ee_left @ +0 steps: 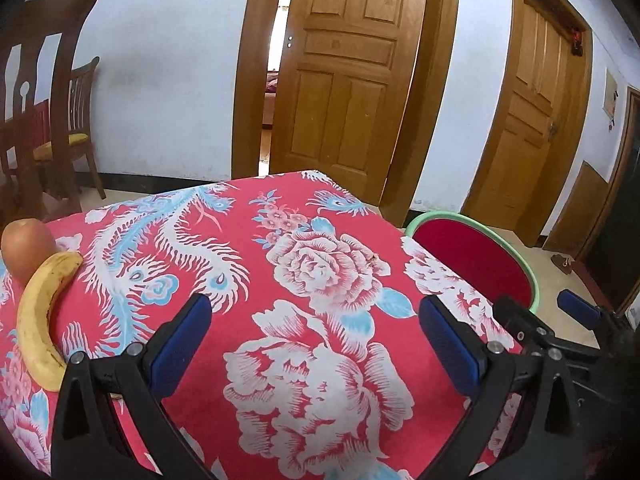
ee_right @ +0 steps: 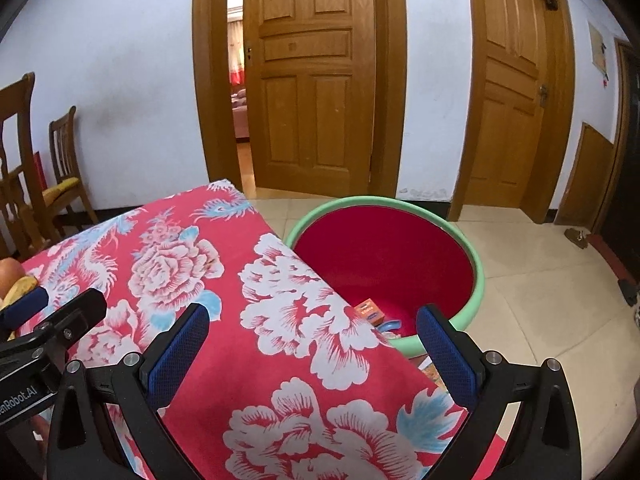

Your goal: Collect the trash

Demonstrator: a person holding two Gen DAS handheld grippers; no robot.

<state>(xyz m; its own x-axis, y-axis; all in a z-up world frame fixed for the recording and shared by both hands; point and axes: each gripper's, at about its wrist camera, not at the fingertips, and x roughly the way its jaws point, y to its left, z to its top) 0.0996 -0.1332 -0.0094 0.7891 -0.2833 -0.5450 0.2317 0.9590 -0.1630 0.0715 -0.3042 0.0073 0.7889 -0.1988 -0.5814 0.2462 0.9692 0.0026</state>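
My left gripper [ee_left: 316, 332] and right gripper [ee_right: 312, 340] hover over the table [ee_left: 280, 360], jaws wide, empty. Trash, an orange box [ee_right: 370, 311], lies in the basin [ee_right: 478, 280] beside it. Banana [ee_left: 38, 320] far left.

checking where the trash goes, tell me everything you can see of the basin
The basin is a large round tub, plastic by its look, with a pale green rim and outer wall and a deep red inside. It stands upright on the tiled floor close beside the table, whose edge hides its near left part. At the bottom lie a small orange box and a blue item. Neither gripper touches it.
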